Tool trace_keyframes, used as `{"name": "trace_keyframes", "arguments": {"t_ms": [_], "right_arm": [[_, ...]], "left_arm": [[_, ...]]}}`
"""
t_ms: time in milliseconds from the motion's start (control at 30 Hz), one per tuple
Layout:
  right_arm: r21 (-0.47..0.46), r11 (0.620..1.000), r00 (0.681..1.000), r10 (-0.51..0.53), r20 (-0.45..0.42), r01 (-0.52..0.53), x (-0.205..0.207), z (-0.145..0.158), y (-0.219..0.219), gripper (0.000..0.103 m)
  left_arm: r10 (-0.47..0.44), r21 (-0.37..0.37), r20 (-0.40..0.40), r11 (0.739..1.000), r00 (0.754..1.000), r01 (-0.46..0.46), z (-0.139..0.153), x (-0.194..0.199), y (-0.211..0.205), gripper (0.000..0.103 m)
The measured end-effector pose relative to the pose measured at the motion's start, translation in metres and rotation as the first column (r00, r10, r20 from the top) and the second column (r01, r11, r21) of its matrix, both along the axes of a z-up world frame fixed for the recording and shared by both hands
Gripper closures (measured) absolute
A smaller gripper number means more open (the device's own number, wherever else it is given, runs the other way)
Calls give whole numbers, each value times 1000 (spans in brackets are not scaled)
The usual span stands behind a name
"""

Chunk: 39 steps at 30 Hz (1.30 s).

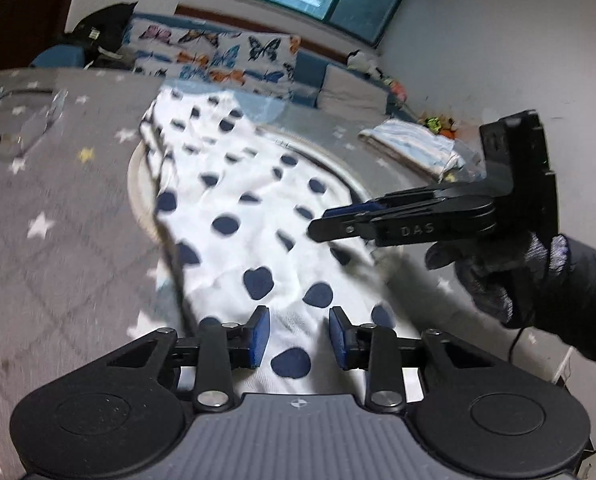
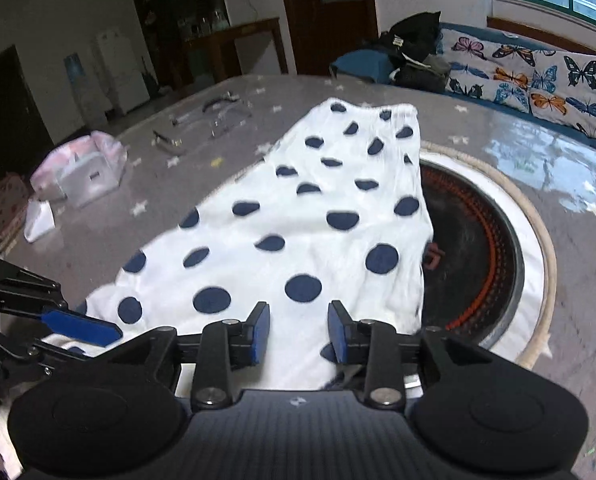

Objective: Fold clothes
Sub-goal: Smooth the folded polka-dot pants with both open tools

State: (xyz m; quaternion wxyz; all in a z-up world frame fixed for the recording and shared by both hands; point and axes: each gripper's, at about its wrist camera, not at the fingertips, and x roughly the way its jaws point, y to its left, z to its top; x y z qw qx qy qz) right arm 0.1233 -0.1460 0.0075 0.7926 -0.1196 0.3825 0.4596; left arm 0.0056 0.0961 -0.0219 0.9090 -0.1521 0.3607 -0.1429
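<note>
A white garment with dark blue dots [image 1: 242,200] lies spread on the grey star-patterned tablecloth [image 1: 58,184], partly over a round recess. In the left wrist view my left gripper [image 1: 299,336] hovers over the garment's near end, its jaws apart with only cloth lying below them. My right gripper [image 1: 330,222], held by a gloved hand [image 1: 494,272], hangs above the garment's right edge. In the right wrist view the right gripper [image 2: 298,334] stands open over the near hem of the garment [image 2: 298,216]. The left gripper [image 2: 98,340] reaches in at the lower left corner of the cloth.
A round black heater with orange rings [image 2: 478,240] sits in a white-rimmed hole in the table, half covered by the garment. A folded pale cloth pile [image 1: 414,144] lies at the far right. A pink-white bag [image 2: 78,172] and clear hangers [image 2: 218,116] lie at the far left. A butterfly-print sofa [image 2: 538,76] lines the wall.
</note>
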Motion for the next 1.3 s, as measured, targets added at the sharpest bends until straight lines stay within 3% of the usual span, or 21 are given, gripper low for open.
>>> {"name": "trace_keyframes", "arguments": {"t_ms": [300, 633, 933, 1133, 1300], "right_arm": [[-2, 993, 992, 115, 48, -115, -41, 25, -13, 65], [-89, 974, 975, 215, 56, -210, -86, 10, -24, 62], [-46, 976, 974, 216, 71, -213, -83, 27, -18, 62], [-67, 975, 977, 213, 32, -210, -75, 15, -10, 62], [-30, 979, 979, 204, 15, -204, -62, 27, -13, 61]], "left_arm": [[-24, 32, 89, 999, 996, 21, 21, -12, -8, 68], [-25, 41, 30, 999, 999, 24, 4, -18, -9, 68], [-23, 40, 126, 999, 992, 18, 32, -13, -10, 68], [-5, 47, 70, 999, 998, 2, 16, 7, -7, 69], [4, 40, 25, 999, 1000, -5, 3, 9, 2, 69]]}}
